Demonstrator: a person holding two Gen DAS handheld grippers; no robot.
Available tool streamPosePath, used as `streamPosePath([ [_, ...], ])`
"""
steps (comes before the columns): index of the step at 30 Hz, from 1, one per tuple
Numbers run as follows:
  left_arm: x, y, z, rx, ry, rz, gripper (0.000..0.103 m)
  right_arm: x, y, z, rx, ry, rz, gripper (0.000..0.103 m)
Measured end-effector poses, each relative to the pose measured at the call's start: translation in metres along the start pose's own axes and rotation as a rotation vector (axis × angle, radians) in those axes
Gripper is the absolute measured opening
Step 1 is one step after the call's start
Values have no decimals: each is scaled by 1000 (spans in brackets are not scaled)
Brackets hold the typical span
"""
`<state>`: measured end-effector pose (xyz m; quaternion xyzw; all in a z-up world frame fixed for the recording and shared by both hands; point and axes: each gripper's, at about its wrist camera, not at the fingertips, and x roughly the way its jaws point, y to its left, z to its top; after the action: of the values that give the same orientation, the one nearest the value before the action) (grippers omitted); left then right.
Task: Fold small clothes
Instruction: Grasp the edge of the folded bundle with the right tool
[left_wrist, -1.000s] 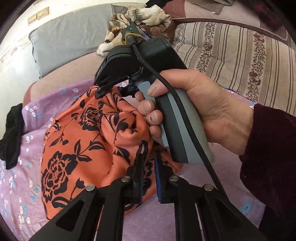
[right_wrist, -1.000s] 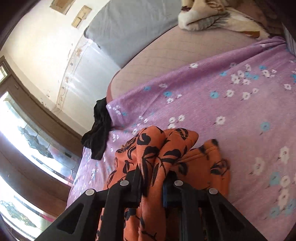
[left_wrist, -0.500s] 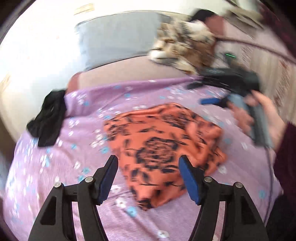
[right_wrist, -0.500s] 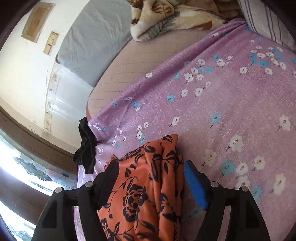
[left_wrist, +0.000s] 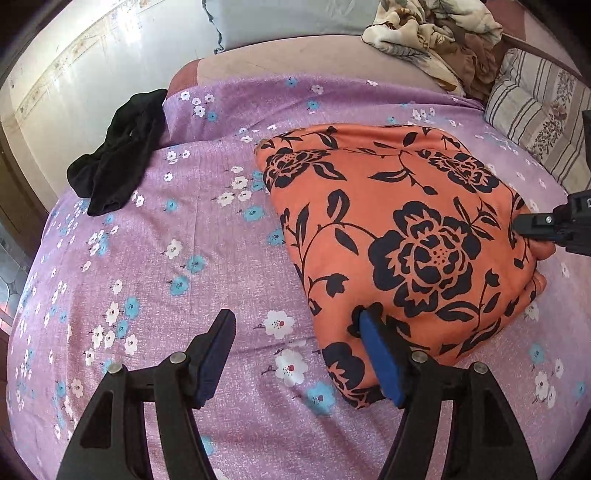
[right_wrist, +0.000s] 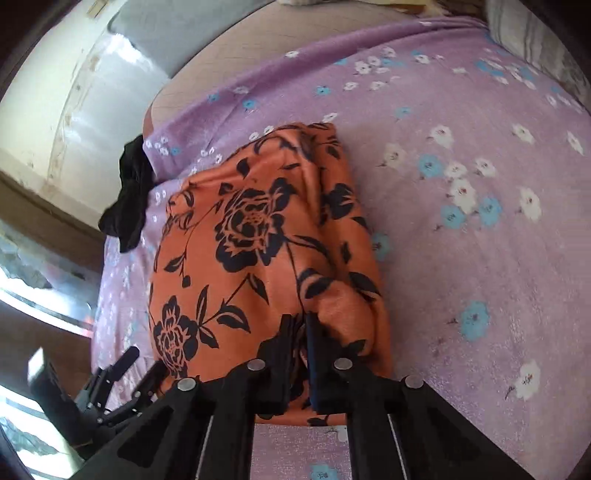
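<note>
Purple flowered bedspread (left_wrist: 229, 236) fills everything ahead of my tongs. On it lies the orange garment (left_wrist: 399, 236) with black roses, folded into a pad. My left tongs (left_wrist: 295, 354) stand wide apart, holding nothing, right pad touching the garment's near edge. My right tongs (right_wrist: 304, 354) are pinched tight on the garment's near fold. Beyond my left tongs, off left, a black cloth (left_wrist: 118, 151) sits at the bedspread's edge.

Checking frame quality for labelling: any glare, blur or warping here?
Left wrist view: sharp, sunlit glare on the wall, fisheye bending the purple sheet. Right wrist view: softer, blown-out window at left, orange garment readable.
</note>
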<state>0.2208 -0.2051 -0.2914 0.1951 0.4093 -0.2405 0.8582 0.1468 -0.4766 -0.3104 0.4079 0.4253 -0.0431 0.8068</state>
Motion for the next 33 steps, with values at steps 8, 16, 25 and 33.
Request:
streamPosePath([
  [8, -17, 21, 13, -105, -56, -63, 71, -39, -4, 12, -27, -165, 78, 13],
  [16, 5, -7, 6, 16, 7, 13, 72, 5, -18, 16, 52, -14, -64, 13],
  [25, 1, -11, 5, 44, -29, 38, 72, -20, 20, 19, -100, -196, 12, 13],
  [33, 3, -13, 3, 59, -46, 37, 72, 48, 20, 29, -83, -78, -50, 11],
])
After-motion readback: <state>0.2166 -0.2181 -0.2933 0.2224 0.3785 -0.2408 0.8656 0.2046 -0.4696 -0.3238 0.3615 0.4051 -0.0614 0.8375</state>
